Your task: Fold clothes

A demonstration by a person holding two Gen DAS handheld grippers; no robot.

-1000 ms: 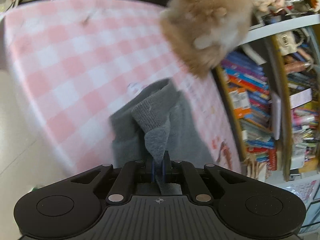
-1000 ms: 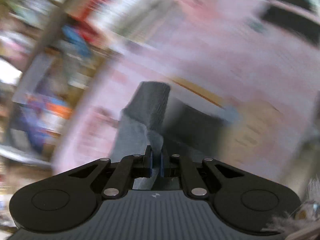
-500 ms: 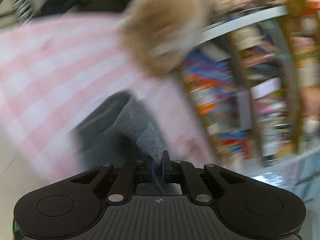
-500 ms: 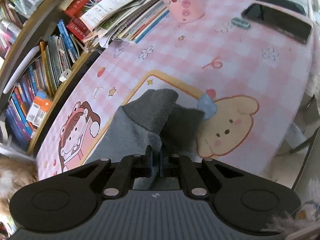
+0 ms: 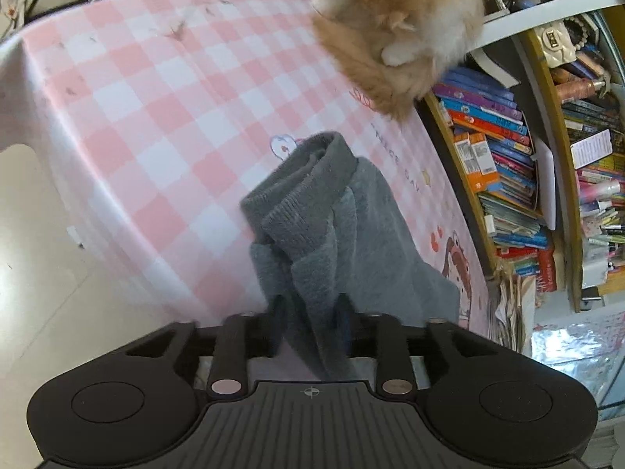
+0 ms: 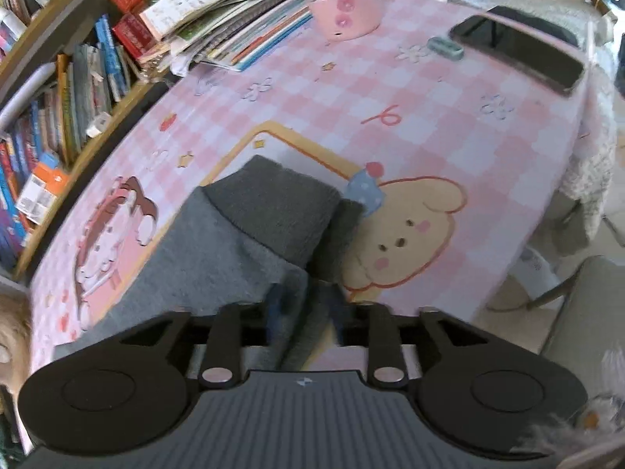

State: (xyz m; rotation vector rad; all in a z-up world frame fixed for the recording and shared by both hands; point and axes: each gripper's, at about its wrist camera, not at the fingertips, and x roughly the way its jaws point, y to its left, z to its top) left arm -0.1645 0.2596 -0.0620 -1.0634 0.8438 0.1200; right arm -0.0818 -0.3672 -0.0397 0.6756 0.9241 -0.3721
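A grey knit garment (image 5: 367, 234) lies folded on the pink checked tablecloth (image 5: 156, 117), its ribbed cuff (image 5: 304, 195) doubled back on top. My left gripper (image 5: 308, 312) is open, with a fold of the garment still lying loose between its blurred fingers (image 5: 275, 312). In the right wrist view the same garment (image 6: 218, 250) covers part of the cartoon print, its darker ribbed band (image 6: 281, 203) uppermost. My right gripper (image 6: 304, 308) is also open, jaws spread either side of a grey fold.
A fluffy tan animal (image 5: 398, 19) sits at the table's far edge near the bookshelf (image 5: 508, 164). A pink cup (image 6: 343, 0), a book stack (image 6: 218, 15), a dark tablet (image 6: 515, 51) and a small eraser (image 6: 445, 47) occupy the far side. A chair (image 6: 586, 312) stands right.
Both grippers were shut on the garment; now their jaws have spread apart and the cloth rests on the table. The garment lies flatter and more folded over.
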